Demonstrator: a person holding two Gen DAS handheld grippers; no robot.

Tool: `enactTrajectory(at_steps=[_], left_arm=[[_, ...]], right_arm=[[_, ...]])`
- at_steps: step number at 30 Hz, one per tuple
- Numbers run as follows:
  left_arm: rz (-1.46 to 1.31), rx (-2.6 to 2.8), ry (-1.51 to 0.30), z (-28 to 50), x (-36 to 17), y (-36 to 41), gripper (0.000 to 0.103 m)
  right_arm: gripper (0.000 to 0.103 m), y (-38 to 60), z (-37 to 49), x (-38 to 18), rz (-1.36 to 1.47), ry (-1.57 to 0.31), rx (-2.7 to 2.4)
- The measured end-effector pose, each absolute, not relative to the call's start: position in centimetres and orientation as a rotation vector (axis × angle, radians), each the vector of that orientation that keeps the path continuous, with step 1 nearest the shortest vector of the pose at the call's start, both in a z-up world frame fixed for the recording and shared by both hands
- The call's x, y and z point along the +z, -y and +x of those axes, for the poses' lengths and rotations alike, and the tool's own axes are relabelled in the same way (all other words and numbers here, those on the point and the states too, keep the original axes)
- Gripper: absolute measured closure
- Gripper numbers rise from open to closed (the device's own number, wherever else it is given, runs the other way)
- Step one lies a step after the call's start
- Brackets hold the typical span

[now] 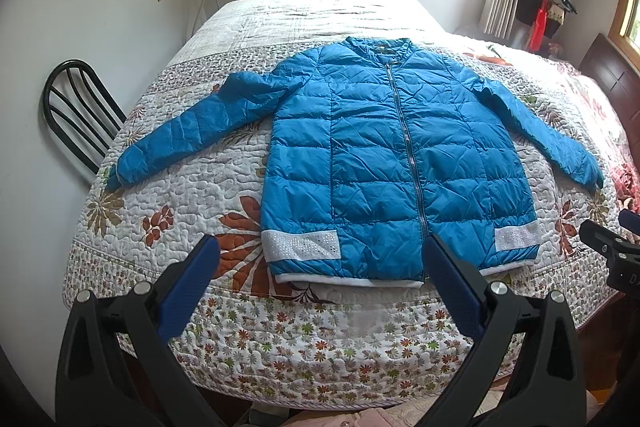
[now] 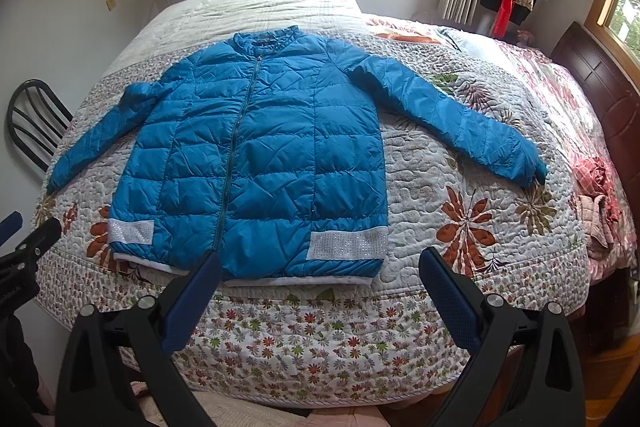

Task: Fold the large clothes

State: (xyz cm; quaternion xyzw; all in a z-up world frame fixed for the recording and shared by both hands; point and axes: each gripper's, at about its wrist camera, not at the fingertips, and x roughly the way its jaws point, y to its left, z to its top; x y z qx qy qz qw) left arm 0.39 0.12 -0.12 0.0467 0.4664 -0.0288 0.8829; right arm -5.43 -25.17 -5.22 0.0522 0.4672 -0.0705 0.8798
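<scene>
The left gripper [image 1: 320,259] and right gripper [image 2: 320,271] both hover just short of the jacket [image 1: 392,155] hem, jaws spread wide and holding nothing. The jacket lies flat on the bed [image 1: 280,339], zipped, front up, both sleeves spread outward — no fold made yet. Judged progress: none; sleeves and body all remain to fold.

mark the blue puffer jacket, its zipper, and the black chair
blue quilted puffer jacket [image 1: 360,155]: left wrist view, chest panel.
grey metal zipper [image 2: 234,155]: right wrist view, mid-length.
black metal chair [image 1: 76,107]: left wrist view, curved backrest.
</scene>
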Motion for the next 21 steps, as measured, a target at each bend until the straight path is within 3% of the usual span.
enactTrajectory(at_steps=[21], left_arm=[[0.098,-0.059,-0.970,0.35,-0.13,-0.09,0.003]], right_arm=[[0.004,25.16,-5.45,-5.19,0.110,-0.972,-0.146]])
